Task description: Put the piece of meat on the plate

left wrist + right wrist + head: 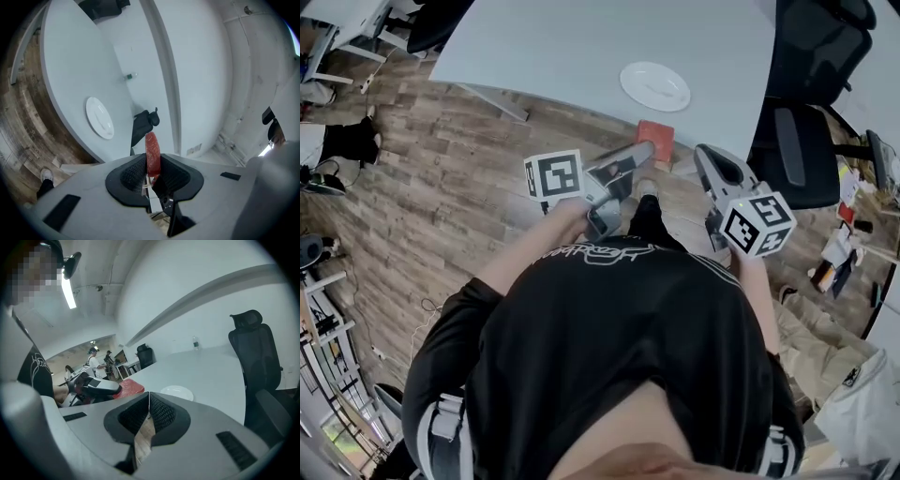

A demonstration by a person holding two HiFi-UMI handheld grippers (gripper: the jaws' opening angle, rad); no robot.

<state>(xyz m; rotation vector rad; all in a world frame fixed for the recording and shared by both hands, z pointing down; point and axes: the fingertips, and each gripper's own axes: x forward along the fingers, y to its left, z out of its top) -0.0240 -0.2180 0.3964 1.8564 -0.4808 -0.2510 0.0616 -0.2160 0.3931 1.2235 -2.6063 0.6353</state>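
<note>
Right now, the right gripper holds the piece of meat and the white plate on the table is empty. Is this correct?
No: the left gripper holds the piece of meat, as the left gripper view shows; the right gripper is shut and empty. The white plate on the table is empty.

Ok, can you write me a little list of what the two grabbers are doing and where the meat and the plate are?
left gripper: fingers shut on a flat red piece of meat, held in the air
right gripper: fingers together, nothing in them
plate: round white plate, empty, on the pale grey table
meat on plate: not yet
</note>
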